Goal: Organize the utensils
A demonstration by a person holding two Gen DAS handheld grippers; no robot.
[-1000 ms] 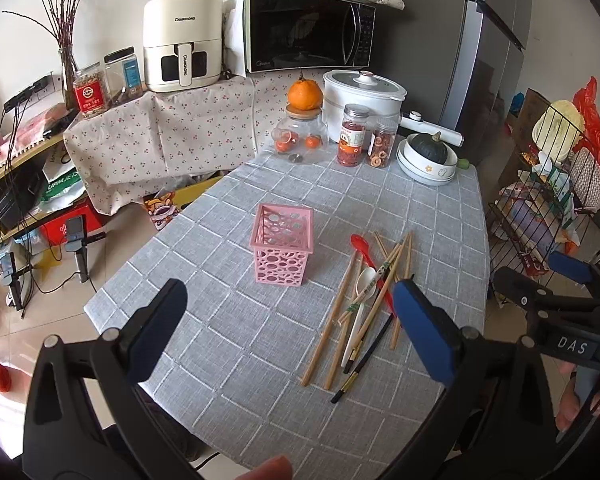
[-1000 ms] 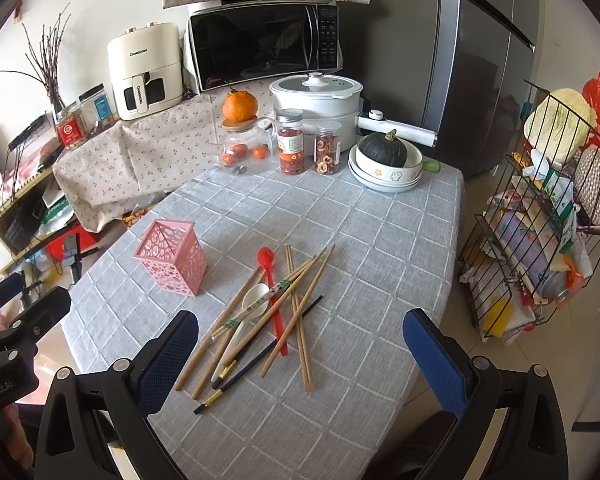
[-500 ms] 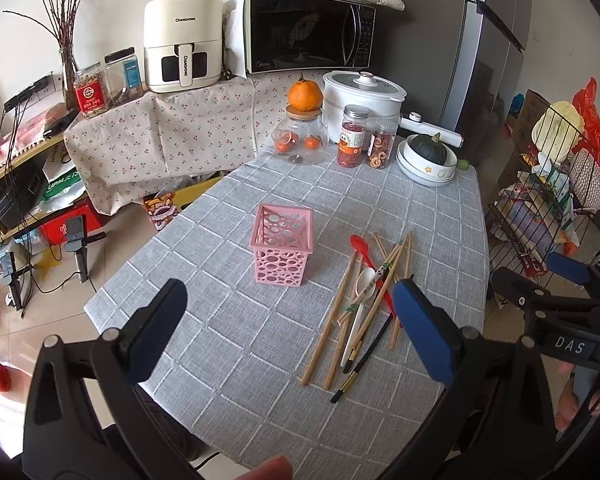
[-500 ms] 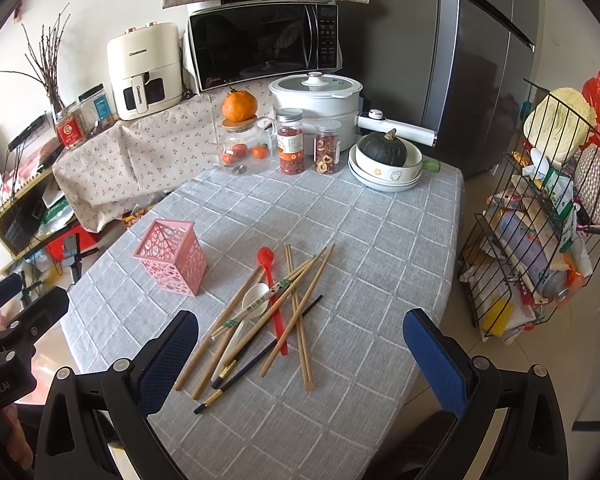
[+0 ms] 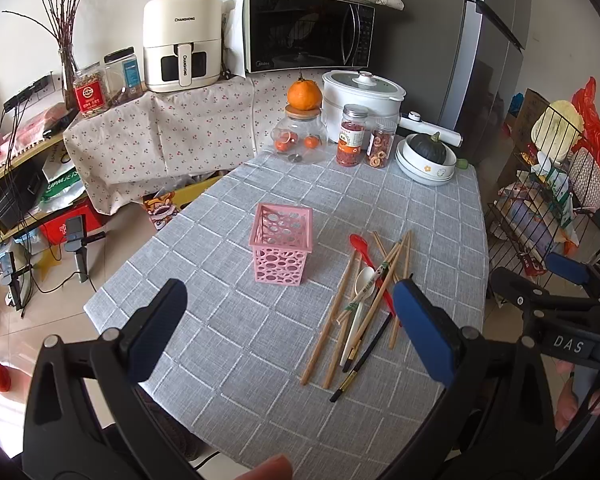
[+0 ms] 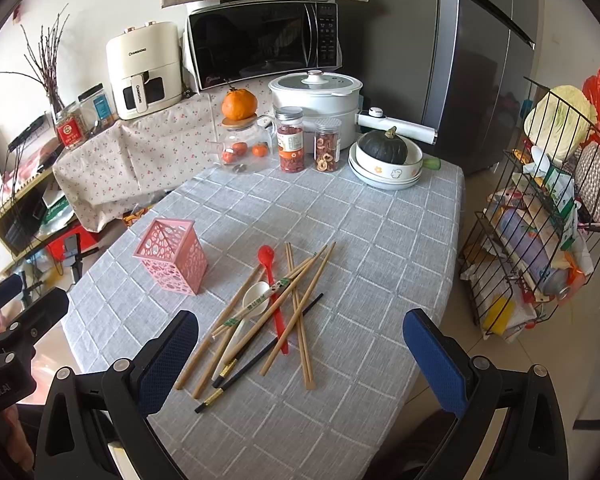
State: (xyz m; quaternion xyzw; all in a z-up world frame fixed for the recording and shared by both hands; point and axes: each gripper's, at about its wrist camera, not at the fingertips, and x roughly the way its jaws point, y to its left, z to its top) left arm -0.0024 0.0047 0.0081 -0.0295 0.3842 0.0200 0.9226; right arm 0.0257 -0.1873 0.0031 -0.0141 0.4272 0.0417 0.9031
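Grippers both stand spread wide and hold nothing. Left gripper (image 5: pixel 290 328) hangs above the near edge of the table (image 5: pixel 236 360), with the pink basket (image 5: pixel 282 248) ahead of it, upright. Right gripper (image 6: pixel 300 360) hangs over the near end of the utensil pile (image 6: pixel 268 312), which lies loose on the grey checked cloth just right of the basket, apart from it. Pile contents: wooden chopsticks (image 6: pixel 312 280) crossed over one another, a red spoon (image 6: pixel 274 292), a white spoon (image 6: pixel 248 304) and black chopsticks (image 6: pixel 260 354). Jars (image 6: pixel 291 145), a white cooker (image 6: pixel 315 98) and a bowl with a dark squash (image 6: pixel 384 156) stand along the far edge.
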